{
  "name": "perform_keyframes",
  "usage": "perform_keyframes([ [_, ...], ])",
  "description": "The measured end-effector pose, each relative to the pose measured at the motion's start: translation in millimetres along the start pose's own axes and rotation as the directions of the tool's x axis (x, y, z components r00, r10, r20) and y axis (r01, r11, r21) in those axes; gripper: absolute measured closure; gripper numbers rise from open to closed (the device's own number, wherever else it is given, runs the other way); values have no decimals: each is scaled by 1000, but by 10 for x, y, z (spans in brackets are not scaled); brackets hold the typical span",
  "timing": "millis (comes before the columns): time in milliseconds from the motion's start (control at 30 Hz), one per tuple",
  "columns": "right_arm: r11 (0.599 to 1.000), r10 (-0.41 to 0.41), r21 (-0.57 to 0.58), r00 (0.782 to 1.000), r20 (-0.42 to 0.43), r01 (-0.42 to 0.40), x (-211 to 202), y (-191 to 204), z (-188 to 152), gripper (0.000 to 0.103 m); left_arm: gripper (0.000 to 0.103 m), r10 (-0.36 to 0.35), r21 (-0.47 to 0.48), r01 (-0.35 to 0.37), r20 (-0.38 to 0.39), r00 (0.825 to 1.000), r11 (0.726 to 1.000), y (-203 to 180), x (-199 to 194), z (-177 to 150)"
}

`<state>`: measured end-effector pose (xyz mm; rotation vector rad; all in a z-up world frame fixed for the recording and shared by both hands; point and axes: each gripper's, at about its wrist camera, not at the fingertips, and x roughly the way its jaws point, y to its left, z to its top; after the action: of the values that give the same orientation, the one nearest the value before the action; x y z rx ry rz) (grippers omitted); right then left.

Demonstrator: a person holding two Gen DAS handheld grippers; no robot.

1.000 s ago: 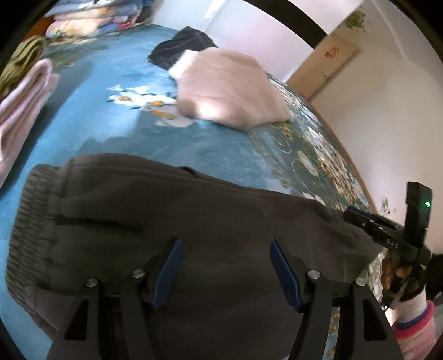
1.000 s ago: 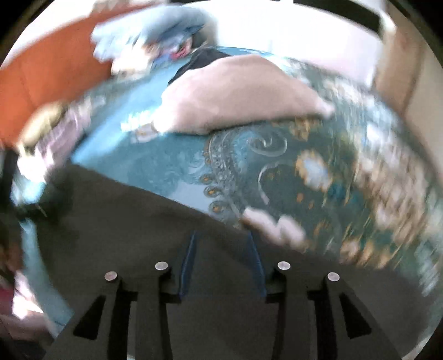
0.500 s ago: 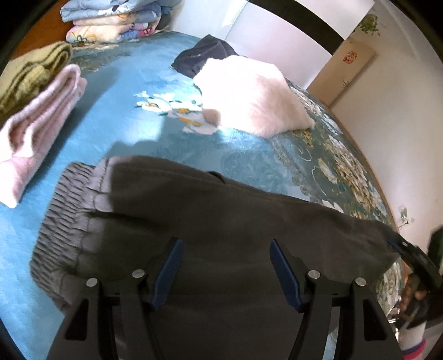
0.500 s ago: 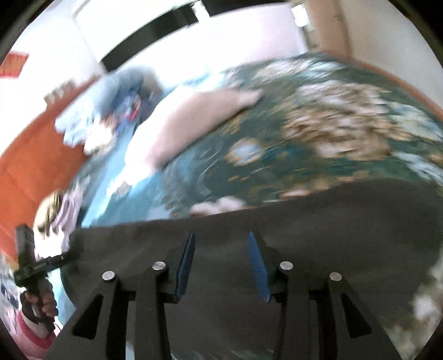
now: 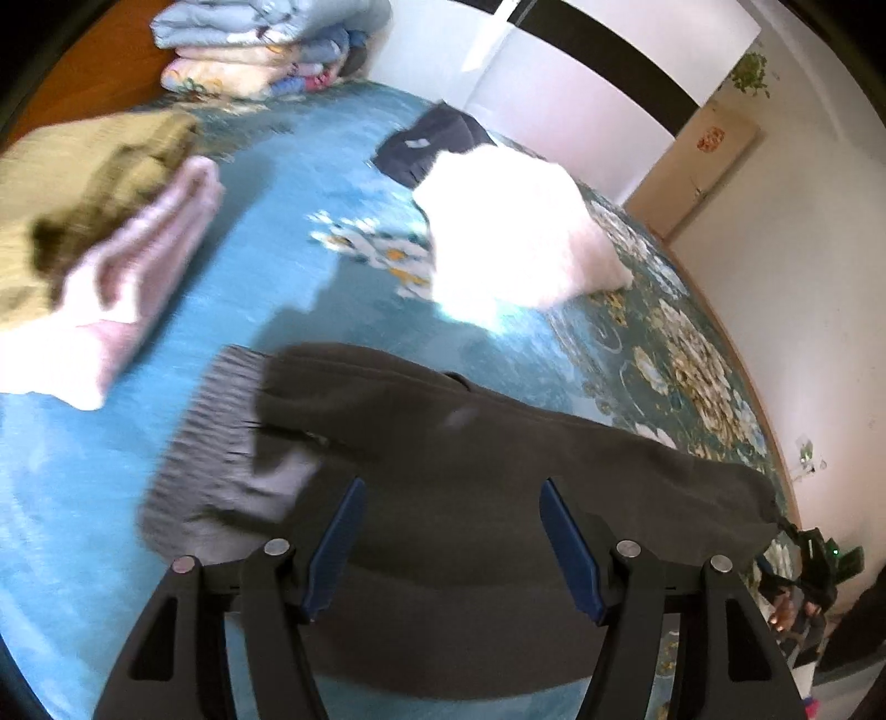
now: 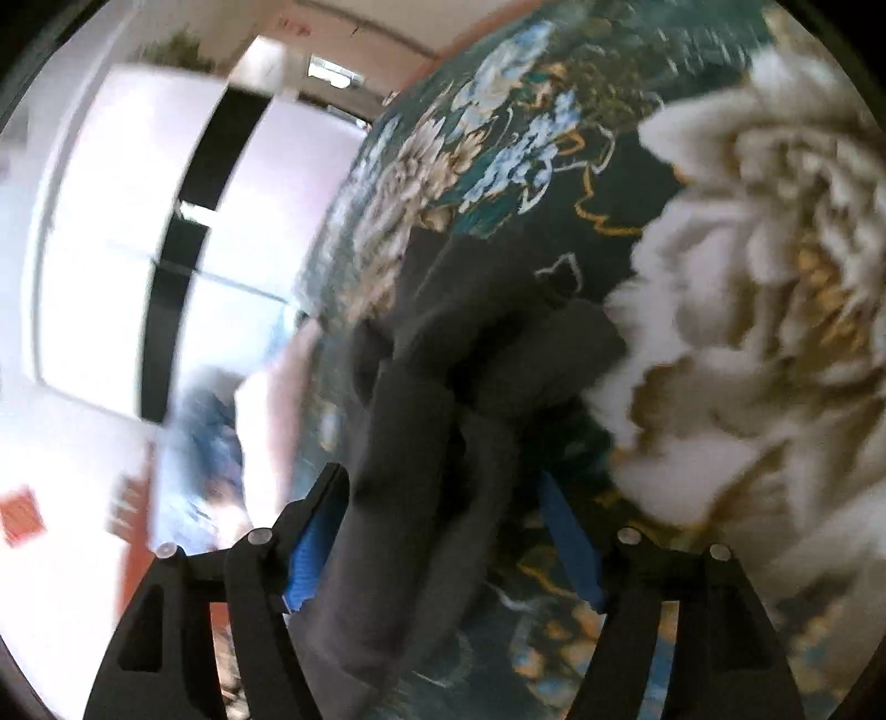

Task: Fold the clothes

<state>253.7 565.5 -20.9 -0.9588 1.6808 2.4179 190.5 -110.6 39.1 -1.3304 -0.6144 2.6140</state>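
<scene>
- The dark grey pants (image 5: 470, 476) are laid out across the bed (image 5: 310, 183), on the blue flowery bedspread, waistband end toward the left in the left wrist view.
- Left tool (image 5: 451, 545) hangs over the middle of the pants with its blue fingers (image 5: 335, 545) spread wide, nothing pinched between them.
- Right tool (image 6: 443, 545) is mid-opening. The bunched leg end of the pants sits between its fingers, lying against the left one, but they aren't squeezing it. That view is pretty blurry.
- Further up the bed there's a white fluffy garment (image 5: 515, 232) with a dark folded piece (image 5: 426, 144) just behind it.
- On the left a pink folded item (image 5: 127, 277) lies beside an olive one (image 5: 83, 188), and a stack of quilts (image 5: 260, 50) sits at the head of the bed.
</scene>
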Motion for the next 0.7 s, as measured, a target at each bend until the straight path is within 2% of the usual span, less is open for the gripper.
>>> perform_keyframes([
  [133, 999, 29, 31, 999, 32, -30, 48, -3, 62, 31, 34, 36, -46, -34, 37, 999, 998, 230, -240, -80],
  [233, 997, -31, 69, 999, 37, 28, 177, -30, 161, 31, 34, 51, -78, -48, 37, 998, 996, 405, -337, -193],
  [367, 994, -74, 82, 996, 57, 69, 278, 38, 211, 31, 34, 79, -129, -74, 31, 996, 989, 684, -459, -321],
  [467, 990, -91, 113, 992, 82, 82, 296, 103, 206, 29, 34, 73, -165, -66, 33, 997, 984, 852, -538, -338],
  [533, 988, -88, 137, 992, 94, 75, 301, 126, 194, 33, 34, 68, -167, -60, 41, 997, 984, 928, -591, -339],
  [567, 986, -95, 144, 991, 95, 80, 304, 143, 186, 40, 34, 64, -167, -55, 44, 997, 984, 960, -611, -339],
  [633, 985, -118, 140, 988, 100, 104, 288, 227, 163, 64, 34, 47, -170, -38, 45, 998, 985, 1021, -628, -345],
  [700, 987, -134, 107, 984, 115, 122, 245, 351, 140, 71, 34, 30, -175, -22, 45, 999, 984, 1077, -629, -355],
])
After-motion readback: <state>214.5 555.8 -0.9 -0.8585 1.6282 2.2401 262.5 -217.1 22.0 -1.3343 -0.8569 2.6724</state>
